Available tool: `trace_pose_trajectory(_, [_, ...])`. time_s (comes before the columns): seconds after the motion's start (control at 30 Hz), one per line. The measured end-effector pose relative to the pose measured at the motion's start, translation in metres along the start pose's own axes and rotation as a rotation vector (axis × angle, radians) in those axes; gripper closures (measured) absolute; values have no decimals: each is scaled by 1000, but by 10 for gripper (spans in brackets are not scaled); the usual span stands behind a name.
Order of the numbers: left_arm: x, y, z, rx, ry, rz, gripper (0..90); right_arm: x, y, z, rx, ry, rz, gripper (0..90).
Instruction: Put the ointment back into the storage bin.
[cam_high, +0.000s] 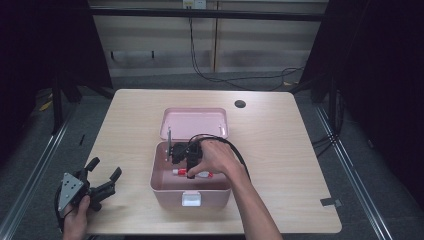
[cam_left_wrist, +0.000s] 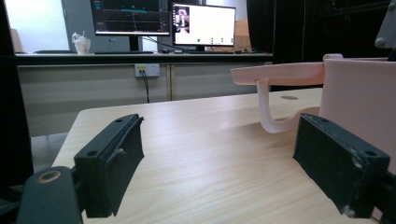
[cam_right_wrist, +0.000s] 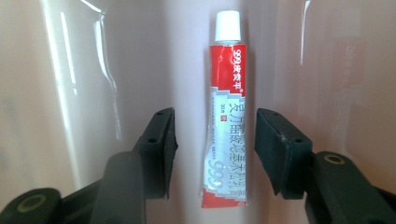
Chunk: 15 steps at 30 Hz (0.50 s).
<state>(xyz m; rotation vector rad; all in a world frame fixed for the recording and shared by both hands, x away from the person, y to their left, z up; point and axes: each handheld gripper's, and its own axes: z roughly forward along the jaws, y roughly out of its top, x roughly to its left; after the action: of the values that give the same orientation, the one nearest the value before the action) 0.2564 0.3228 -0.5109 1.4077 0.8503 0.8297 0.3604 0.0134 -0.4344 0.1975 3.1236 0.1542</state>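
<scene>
Tube (cam_right_wrist: 227, 112) of ointment, red and white, white screw cap; printed "999" in white on the red band near the cap and again, larger, in red near the crimped end, with a line of Chinese characters along the body and a small "20g"-type mark too fine to read surely. Lies flat on the floor of the pink box (cam_high: 160, 187), cap pointing away from the right claw in the right gripper view.

Left to right across the high view:

Left claw (cam_high: 104, 175): held in the person's left hand (cam_high: 76, 220) at the near left corner of the table (cam_high: 280, 150), well apart from the box. Jaws stand wide, nothing between them; in the left gripper view bare table top shows between the pads, with the box wall and its open lid's edge off to one side.

Pink box: centre of the table, lid (cam_high: 195, 122) hinged back and lying open behind it, white latch (cam_high: 191, 199) on the near wall.

Tube (cam_high: 192, 173): inside the box, lying crosswise toward the near wall.

Right claw (cam_right_wrist: 215, 154): lowered into the box, right hand (cam_high: 215, 157) above it. Jaws parted partway, one on each side of the tube's lower half; a clear gap shows between each pad and the tube, so the tube is not gripped.

Table, far right: dark round grommet hole (cam_high: 240, 104).
</scene>
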Motion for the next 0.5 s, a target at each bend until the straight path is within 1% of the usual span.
trace_pose_trajectory(0.03, [0, 0, 0, 0, 0, 0, 155, 0, 0, 0, 0, 0, 0, 477])
trace_pose_trajectory(0.07, [0, 0, 0, 0, -3, -3, 155, 0, -1, -2, -12, 11, 6, 457])
trace_pose_trajectory(0.1, [0, 0, 0, 0, -3, -3, 155, 0, -1, -2, -12, 11, 6, 457])
trace_pose_trajectory(0.13, [0, 0, 0, 1, 0, 1, 155, 1, -2, -5, -6, 16, 11, 436])
trace_pose_trajectory(0.23, [0, 0, 0, 0, -1, 0, 155, 1, -3, -7, -12, 21, 7, 425])
trace_pose_trajectory(0.27, [0, 0, 0, -3, 0, 0, 155, 2, -3, -9, -7, 25, 14, 423])
trace_pose_trajectory(0.33, [0, 0, 0, 0, 1, 4, 155, 3, -6, -14, -31, 23, 25, 409])
trace_pose_trajectory(0.43, [0, 0, 0, 1, 0, 3, 155, 3, -7, -19, -29, 25, 28, 408])
trace_pose_trajectory(0.5, [0, 0, 0, 1, -1, 0, 155, 4, -9, -23, -30, 37, 36, 406])
